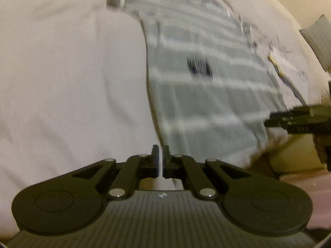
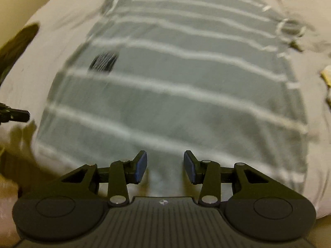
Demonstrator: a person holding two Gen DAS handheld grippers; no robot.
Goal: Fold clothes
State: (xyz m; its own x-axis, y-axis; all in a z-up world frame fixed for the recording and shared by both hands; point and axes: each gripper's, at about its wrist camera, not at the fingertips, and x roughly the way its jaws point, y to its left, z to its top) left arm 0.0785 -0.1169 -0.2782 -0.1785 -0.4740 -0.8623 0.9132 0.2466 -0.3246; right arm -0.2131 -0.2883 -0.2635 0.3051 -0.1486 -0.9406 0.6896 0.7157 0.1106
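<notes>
Right fingers (image 2: 193,166) apart, striped shirt (image 2: 175,86), white bedsheet (image 1: 72,82)

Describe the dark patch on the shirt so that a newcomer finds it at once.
A white bedsheet fills the view, and a grey shirt with white stripes lies flat on it. The small dark patch sits between two stripes, the only dark mark on the cloth.

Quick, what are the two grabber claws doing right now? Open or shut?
Left gripper: nearly shut; whether it pinches the edge of the striped shirt cannot be told.
Right gripper: open, holding nothing, above the shirt's hem.
</notes>
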